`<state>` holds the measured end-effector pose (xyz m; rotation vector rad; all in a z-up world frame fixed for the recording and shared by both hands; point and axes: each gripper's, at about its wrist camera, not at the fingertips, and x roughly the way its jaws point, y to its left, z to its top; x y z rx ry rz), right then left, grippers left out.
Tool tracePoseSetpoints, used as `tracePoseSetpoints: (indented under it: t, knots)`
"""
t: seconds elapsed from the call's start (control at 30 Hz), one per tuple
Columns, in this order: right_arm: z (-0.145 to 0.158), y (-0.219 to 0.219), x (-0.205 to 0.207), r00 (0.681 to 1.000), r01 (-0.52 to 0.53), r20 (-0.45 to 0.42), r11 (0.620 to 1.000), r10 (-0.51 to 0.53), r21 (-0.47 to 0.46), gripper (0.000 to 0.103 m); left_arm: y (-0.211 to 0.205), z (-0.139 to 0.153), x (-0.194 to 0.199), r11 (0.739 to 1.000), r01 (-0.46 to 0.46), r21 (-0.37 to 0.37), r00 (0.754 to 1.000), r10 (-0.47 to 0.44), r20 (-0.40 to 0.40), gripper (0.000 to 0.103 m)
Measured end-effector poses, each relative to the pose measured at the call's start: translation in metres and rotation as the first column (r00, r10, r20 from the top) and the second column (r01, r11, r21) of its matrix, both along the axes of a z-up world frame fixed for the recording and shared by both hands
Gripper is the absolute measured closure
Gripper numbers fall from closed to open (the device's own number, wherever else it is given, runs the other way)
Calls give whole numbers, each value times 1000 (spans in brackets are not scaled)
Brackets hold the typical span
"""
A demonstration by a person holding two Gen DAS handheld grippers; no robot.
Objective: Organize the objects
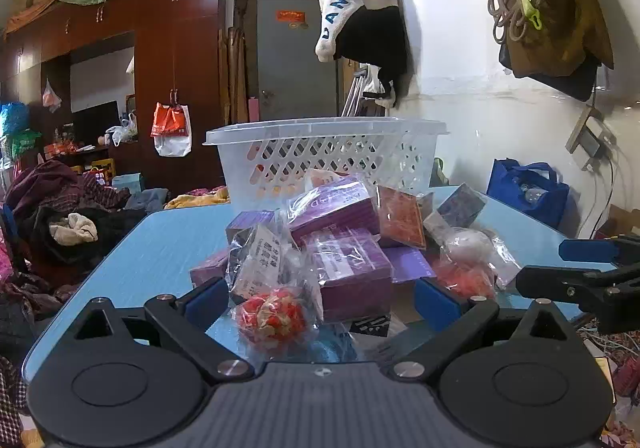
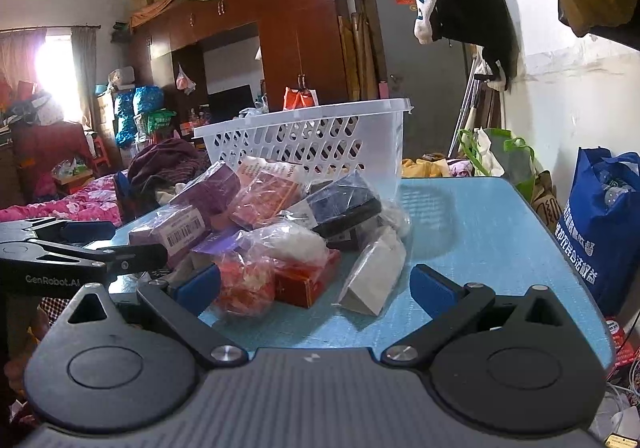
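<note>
1. The loose things lay heaped on the light-blue desk [image 1: 160, 244]: purple cardboard boxes in clear wrap [image 1: 352, 272], an orange-red flat packet [image 1: 400, 219], a dark boxed item [image 2: 348, 203] and several crinkled plastic bags. Behind the heap stood the white perforated plastic basket [image 1: 320, 151], upright, just touching the rear of the pile.

2. The left gripper [image 1: 320, 298] had its fingers spread wide, holding nothing. Between them sat a red-and-cream ball in a clear bag [image 1: 272, 318], nearest of all, so the step in hand was probably to pick it up.

3. The right gripper [image 2: 316, 286] was likewise spread and empty, facing a red carton [image 2: 306, 282] and a grey wedge-shaped packet in film [image 2: 372, 284] at the pile's near edge.

4. To do it well, I judged the left fingers should close on the ball itself, not only the slack film, which would likely slip or stretch.

5. The lift should go straight up before moving toward the basket, since the neighbouring bag [image 1: 256, 260] leaned against the ball and might drag along.

6. The two grippers were near each other; working one at a time would avoid a collision.

7. The basket looked light, so dropping rather than pushing things in seemed wiser.
</note>
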<state>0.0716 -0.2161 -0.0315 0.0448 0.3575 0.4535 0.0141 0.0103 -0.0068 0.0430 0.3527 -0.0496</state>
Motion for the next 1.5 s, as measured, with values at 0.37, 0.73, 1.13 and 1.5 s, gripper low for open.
tracePoseSetpoints:
  t: [0.37,0.73,1.13,1.5]
  knots:
    - [1,-2,-1,1000,2,4,1000,-2,1,0,1,0,-1,1000,1,-4,1000,-1,4,2]
    - [2,-6,-1,1000,2,7,1000,-2,19,0,3,1,0,1000,-3,-8,1000,3,7,2]
    - [2,-4,-3,1000,-5,16,1000,5,7,0,3,1,0,1000,-3,-9,1000,3,8,2]
    - [2,-4,-2,1000,-6,13,1000,6,3,0,4,-1,1,1000,-22,-15,1000,22,2,2]
